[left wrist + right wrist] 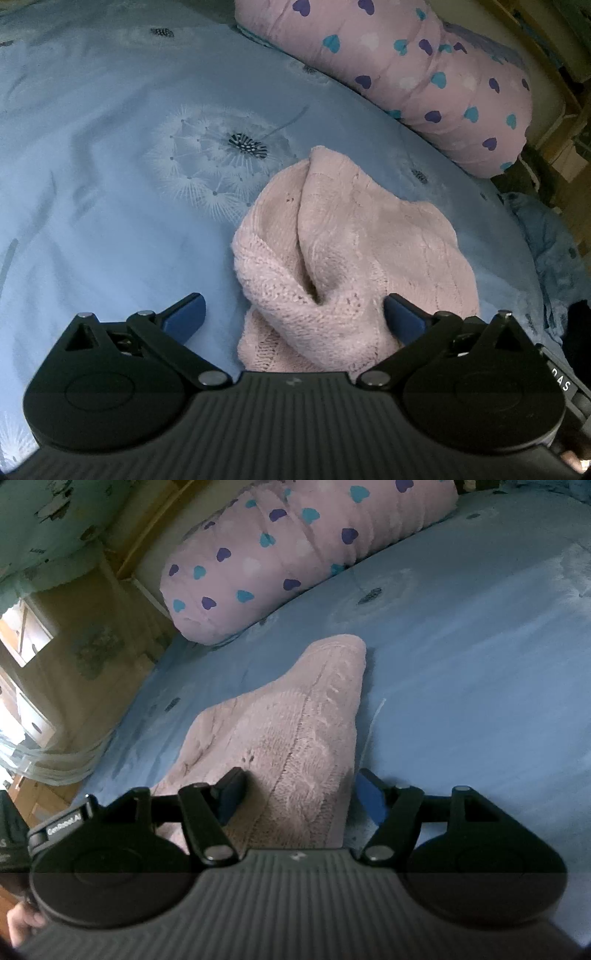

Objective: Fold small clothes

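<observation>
Garment: a pink knitted garment [343, 258] lies crumpled on the blue bedsheet [110, 184], near the middle.
Left tongs [293, 317]: jaws wide; the garment's near end sits between them, the right pad against the knit, the left pad clear.
Right tongs [299, 797]: jaws apart astride the garment's [295, 731] near end, not pinching.
Far side: a pink heart-print pillow [424, 74].

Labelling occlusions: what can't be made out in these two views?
- Knit near edge: left view, hidden under the left hand-held gripper body.
- Knit near part: right view, hidden under the right hand-held gripper.
- Garment type: bunched, unclear in both.
- Room beyond the pillow: right view, blurred.
</observation>
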Action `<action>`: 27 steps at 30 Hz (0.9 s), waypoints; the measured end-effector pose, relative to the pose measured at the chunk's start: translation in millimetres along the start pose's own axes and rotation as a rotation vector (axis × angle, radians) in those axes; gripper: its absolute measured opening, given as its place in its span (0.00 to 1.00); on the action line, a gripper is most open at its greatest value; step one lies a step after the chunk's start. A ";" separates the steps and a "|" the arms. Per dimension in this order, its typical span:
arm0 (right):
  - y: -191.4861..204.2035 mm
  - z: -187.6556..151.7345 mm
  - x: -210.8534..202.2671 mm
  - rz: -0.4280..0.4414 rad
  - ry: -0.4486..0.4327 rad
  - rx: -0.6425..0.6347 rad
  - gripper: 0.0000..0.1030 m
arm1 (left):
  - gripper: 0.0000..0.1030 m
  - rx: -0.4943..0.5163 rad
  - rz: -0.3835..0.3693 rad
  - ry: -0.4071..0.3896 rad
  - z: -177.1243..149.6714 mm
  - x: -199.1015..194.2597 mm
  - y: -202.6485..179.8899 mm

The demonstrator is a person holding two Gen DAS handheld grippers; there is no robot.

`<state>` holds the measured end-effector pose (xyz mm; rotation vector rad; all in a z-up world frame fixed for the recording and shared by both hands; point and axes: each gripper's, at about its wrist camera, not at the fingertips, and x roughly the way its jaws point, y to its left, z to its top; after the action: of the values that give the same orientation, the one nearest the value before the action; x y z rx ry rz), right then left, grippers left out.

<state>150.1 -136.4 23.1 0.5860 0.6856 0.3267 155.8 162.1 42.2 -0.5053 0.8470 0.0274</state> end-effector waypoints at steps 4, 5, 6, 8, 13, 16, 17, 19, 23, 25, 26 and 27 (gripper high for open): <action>-1.8 2.4 3.6 0.011 0.019 0.012 0.69 | 1.00 -0.002 -0.004 0.001 -0.5 1.2 -1.1; -1.8 2.9 5.6 0.015 0.027 0.015 0.70 | 1.00 -0.001 -0.005 0.001 -0.2 1.4 -1.2; -1.3 3.4 7.8 0.016 0.034 0.015 0.70 | 1.00 -0.001 -0.006 0.002 -0.1 1.9 -1.5; -0.5 4.6 13.1 0.015 0.043 0.013 0.74 | 1.00 -0.002 -0.009 0.004 0.0 2.9 -1.3; -2.7 1.4 25.3 0.030 0.074 0.028 0.79 | 1.00 -0.010 -0.020 0.011 -0.5 6.2 -0.8; -4.9 0.0 31.9 0.049 0.081 0.037 0.80 | 1.00 -0.022 -0.032 0.019 -1.3 10.1 -0.8; -4.4 -0.2 33.4 0.052 0.081 0.030 0.81 | 1.00 -0.025 -0.035 0.022 -1.9 11.2 -0.8; -2.3 0.1 35.8 0.053 0.084 0.012 0.81 | 1.00 -0.022 -0.038 0.023 -2.7 12.9 -1.3; -0.9 1.8 38.2 0.058 0.094 -0.007 0.82 | 1.00 -0.022 -0.026 0.010 -1.2 9.5 -2.1; -2.2 3.5 37.5 0.066 0.100 -0.001 0.82 | 1.00 -0.014 -0.007 -0.042 1.8 -2.0 -4.2; -3.1 4.8 37.2 0.070 0.102 0.007 0.82 | 1.00 -0.002 0.001 -0.070 3.3 -7.7 -6.0; -4.5 5.7 36.3 0.074 0.104 0.020 0.82 | 1.00 0.008 0.004 -0.093 4.9 -13.0 -8.1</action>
<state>181.0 -125.4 5.9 0.6174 0.7695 0.4222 152.4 159.4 57.7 -0.4914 0.7570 0.0513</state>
